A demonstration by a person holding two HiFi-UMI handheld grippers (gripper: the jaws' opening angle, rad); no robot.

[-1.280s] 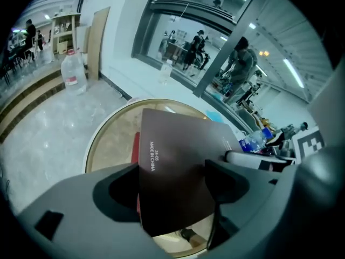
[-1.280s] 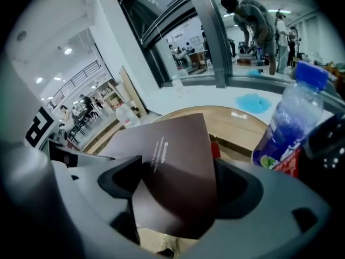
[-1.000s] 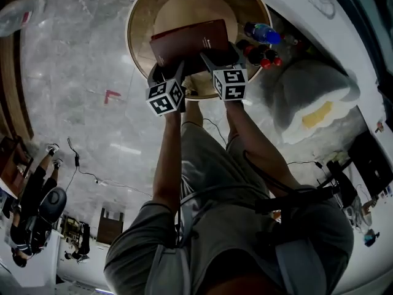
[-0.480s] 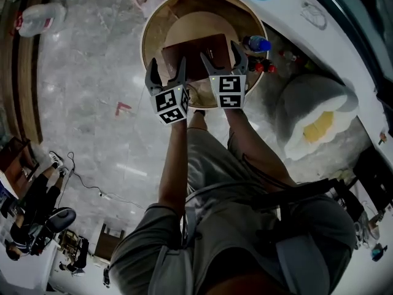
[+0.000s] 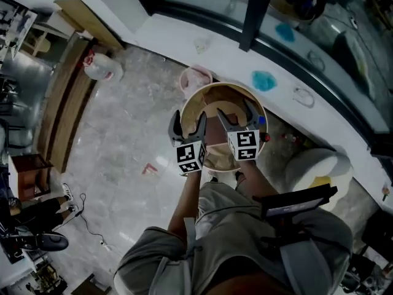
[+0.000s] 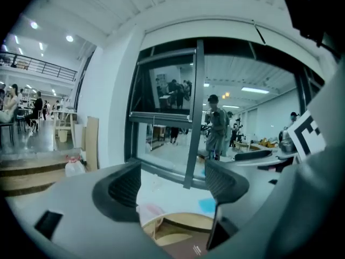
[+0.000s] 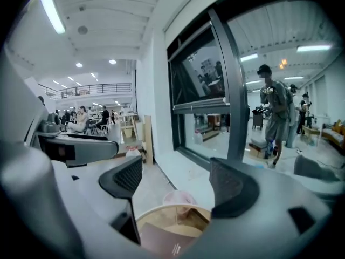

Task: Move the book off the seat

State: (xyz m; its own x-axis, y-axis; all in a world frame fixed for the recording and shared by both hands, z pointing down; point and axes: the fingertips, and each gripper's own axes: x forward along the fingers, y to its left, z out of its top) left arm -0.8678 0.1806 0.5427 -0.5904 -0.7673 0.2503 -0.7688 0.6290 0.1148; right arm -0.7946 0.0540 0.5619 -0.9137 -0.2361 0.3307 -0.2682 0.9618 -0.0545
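A dark red book [image 6: 180, 247] lies on the round wooden seat [image 5: 245, 94]; it also shows low in the right gripper view, as the book [image 7: 161, 242]. In the head view the grippers cover most of it. My left gripper [image 5: 188, 125] and right gripper [image 5: 236, 117] hang side by side high above the seat, pointing at the window. Both are open and hold nothing. Between the jaws of the left gripper [image 6: 175, 185] and the right gripper [image 7: 175, 185] I see only the window sill and the seat's rim [image 7: 161, 212].
A pink basket [image 5: 195, 78] stands behind the seat and a white jug [image 5: 101, 66] by the wooden steps at left. A blue-capped bottle [image 5: 263, 120] and a white cushion [image 5: 313, 165] lie right of the seat. The window post [image 5: 255, 11] rises straight ahead.
Both grippers have risen well above the book, still open and empty. The book stays on the seat. The head view now takes in far more of the floor and window.
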